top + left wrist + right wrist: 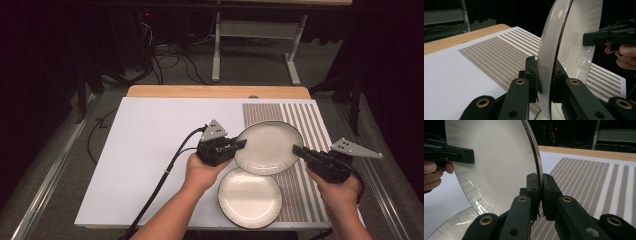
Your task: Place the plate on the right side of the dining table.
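White surface (pixel 150 150) below, striped mat (pixel 310 120) at right — left gripper (pixel 239 145) and right gripper (pixel 298 149) each clench opposite rims of the upper plate (pixel 268 147), held above a second plate (pixel 249 197). Uneven pull could slip it — then plates clash.

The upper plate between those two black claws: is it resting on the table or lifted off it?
Lifted. The upper plate is clamped at opposite rims by the left gripper and right gripper, overlapping the lower plate.

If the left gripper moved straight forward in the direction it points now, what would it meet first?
The left gripper already clamps the upper plate by its rim, so it pushes that plate. Beyond it, the right gripper on the opposite rim looks next, though depth is unclear.
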